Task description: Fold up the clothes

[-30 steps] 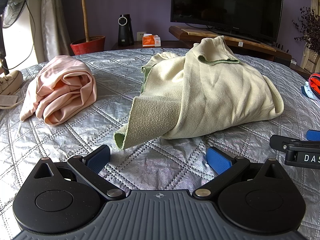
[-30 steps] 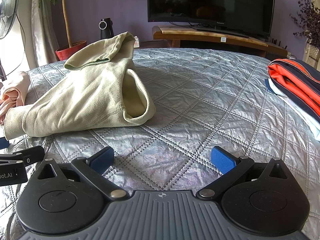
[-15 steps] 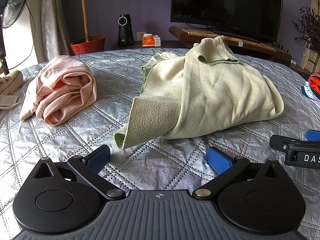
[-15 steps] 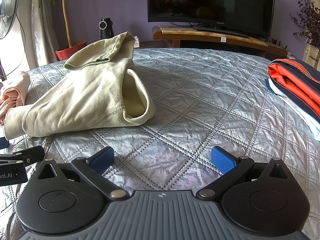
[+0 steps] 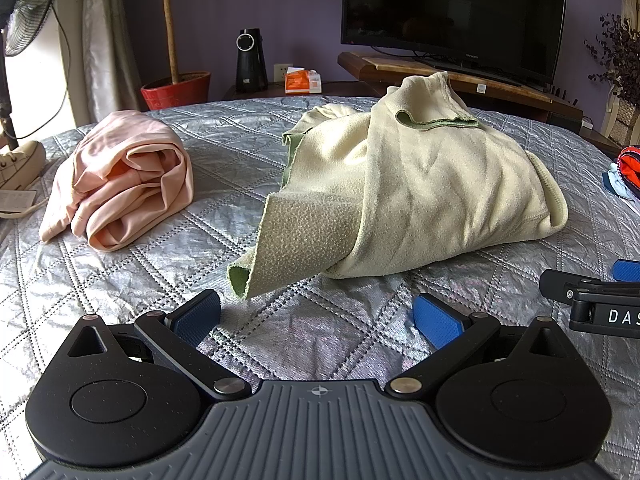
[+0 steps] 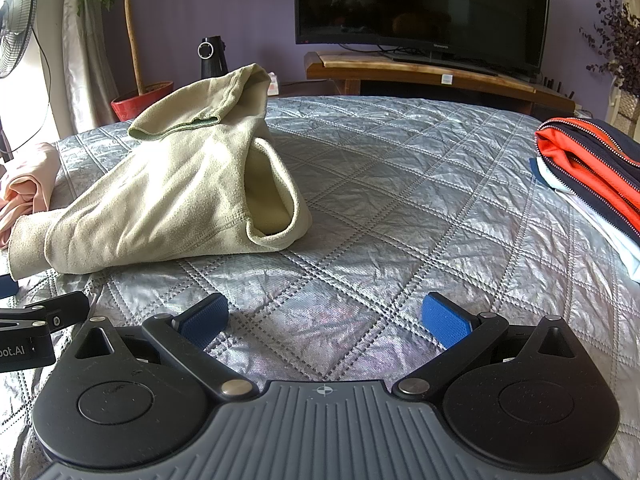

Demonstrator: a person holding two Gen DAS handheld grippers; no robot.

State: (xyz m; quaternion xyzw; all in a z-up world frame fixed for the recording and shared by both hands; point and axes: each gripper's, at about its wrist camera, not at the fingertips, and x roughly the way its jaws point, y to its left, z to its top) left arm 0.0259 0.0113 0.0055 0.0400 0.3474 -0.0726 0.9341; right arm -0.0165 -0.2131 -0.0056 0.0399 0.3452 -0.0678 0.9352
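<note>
Green fleece top (image 5: 420,184) sits bunched on the bed (image 5: 120,280), just ahead of you. Your left hand-held gripper (image 5: 318,314) and right hand-held gripper (image 6: 324,318) are wide open, holding nothing. Grab the near sleeve (image 5: 296,240) first, then pull it flat.

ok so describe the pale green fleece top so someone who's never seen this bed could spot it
On the silver quilted bedspread, in front of the TV, it is the rumpled heap in the middle, the pale green fleece top. The pink garment lies bundled to its left; only this one peaks like a tent, with darker green edging.
</note>
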